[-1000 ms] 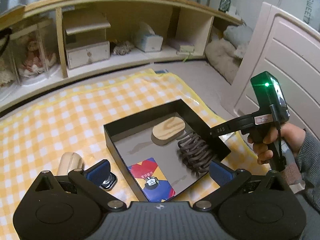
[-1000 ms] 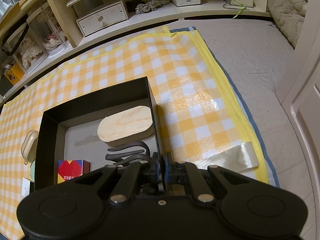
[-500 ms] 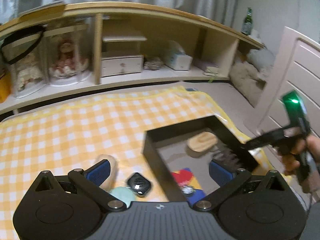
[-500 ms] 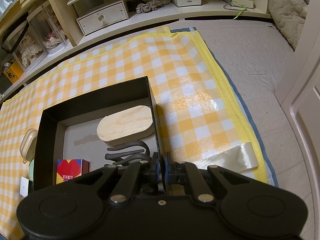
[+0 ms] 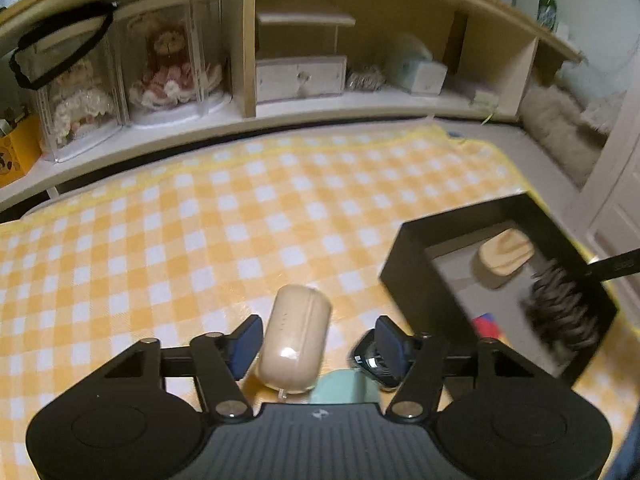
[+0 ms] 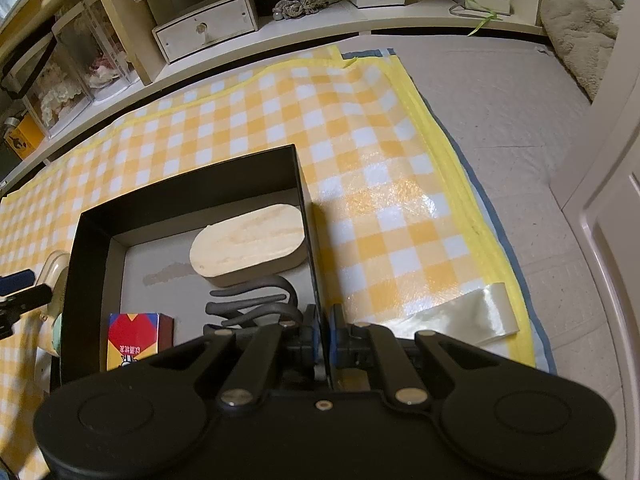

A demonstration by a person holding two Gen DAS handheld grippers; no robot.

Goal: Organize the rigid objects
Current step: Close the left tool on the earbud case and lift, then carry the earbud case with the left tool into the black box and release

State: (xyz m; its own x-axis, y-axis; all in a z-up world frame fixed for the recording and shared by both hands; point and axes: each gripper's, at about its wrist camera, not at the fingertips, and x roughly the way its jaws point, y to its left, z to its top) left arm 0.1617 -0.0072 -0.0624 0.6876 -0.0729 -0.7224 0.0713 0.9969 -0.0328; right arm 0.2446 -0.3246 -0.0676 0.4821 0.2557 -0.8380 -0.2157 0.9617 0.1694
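Left wrist: left claw [image 5: 316,338] closing around beige case [image 5: 295,340], pads not touching yet, right claw [image 6: 324,334] clenched on box wall [image 6: 306,216]; glossy rounded case could squirt out

- Left hand-held gripper [image 5: 318,338]: jaws just closing, straddling a beige oval case [image 5: 295,338]; pads not clearly touching it.
- Black key fob [image 5: 374,362]: beside the right pad.
- Black box [image 5: 408,264]: at right on the yellow checked cloth [image 5: 200,232], holding a wooden block [image 5: 506,256].
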